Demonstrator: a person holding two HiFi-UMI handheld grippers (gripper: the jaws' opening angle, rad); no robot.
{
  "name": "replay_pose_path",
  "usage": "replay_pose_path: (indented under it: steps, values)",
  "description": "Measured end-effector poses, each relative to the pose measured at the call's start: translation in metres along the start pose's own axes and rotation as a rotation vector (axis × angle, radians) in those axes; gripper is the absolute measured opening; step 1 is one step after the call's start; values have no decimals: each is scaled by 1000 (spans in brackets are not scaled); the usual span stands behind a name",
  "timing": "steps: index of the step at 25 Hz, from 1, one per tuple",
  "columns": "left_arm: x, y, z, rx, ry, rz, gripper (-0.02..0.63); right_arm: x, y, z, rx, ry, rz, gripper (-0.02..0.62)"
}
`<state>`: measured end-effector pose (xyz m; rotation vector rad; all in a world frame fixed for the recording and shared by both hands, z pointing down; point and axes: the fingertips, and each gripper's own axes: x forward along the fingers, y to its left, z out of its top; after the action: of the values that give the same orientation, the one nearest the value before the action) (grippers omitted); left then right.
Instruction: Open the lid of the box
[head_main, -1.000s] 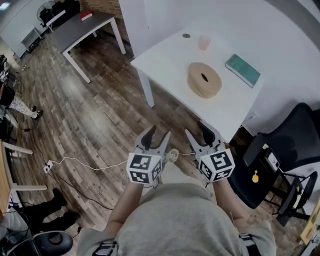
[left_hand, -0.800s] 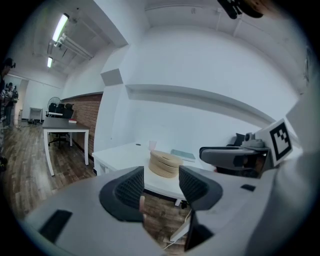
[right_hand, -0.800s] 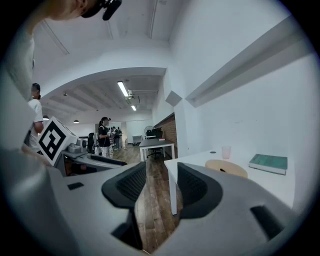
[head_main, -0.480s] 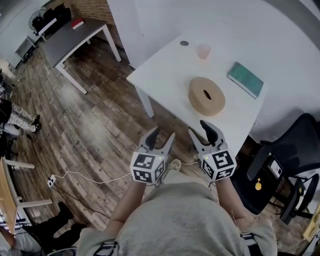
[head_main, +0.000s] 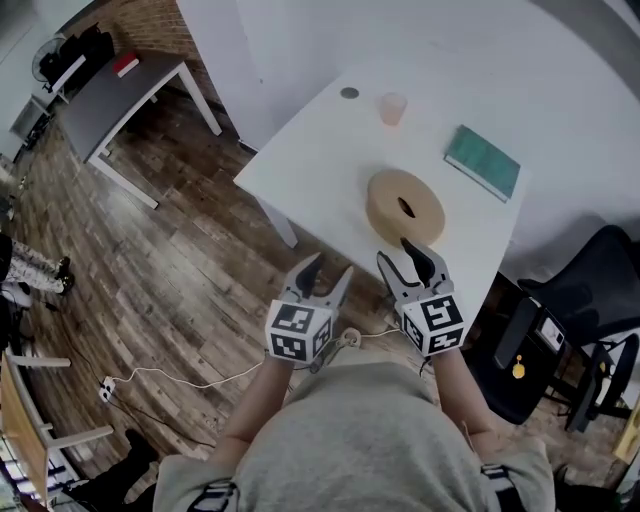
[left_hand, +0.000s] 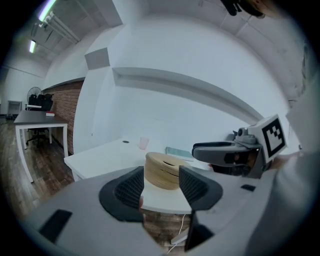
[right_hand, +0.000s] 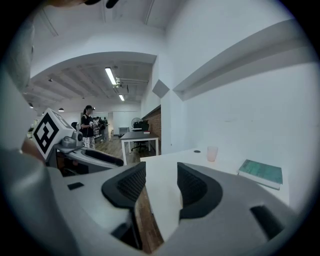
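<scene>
Holding the left gripper (head_main: 326, 268) over the wooden floor (head_main: 190, 250) just short of the white table (head_main: 310, 160), I have its jaws spread with nothing between them. The right gripper (head_main: 397, 255) hangs at the table's near edge, jaws likewise apart and empty. The round wooden box (head_main: 405, 207) sits close to that near edge, just beyond the right gripper, with its slotted lid on. A pink cup (head_main: 392, 108) and a small dark disc (head_main: 349, 93) stand near the far corner. A green book (head_main: 483, 161) lies by the right edge.
</scene>
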<state>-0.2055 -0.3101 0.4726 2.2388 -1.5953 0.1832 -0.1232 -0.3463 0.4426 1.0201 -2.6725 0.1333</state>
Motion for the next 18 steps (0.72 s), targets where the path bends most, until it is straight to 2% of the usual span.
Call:
replay_pose_path:
  steps: [8, 18]
  values:
    - [48, 6, -10, 19, 66, -72, 209, 28, -30, -25, -27, 93, -51, 193]
    - [104, -1, -40, 79, 186, -176, 209, 61, -52, -61, -154, 242, -68, 186]
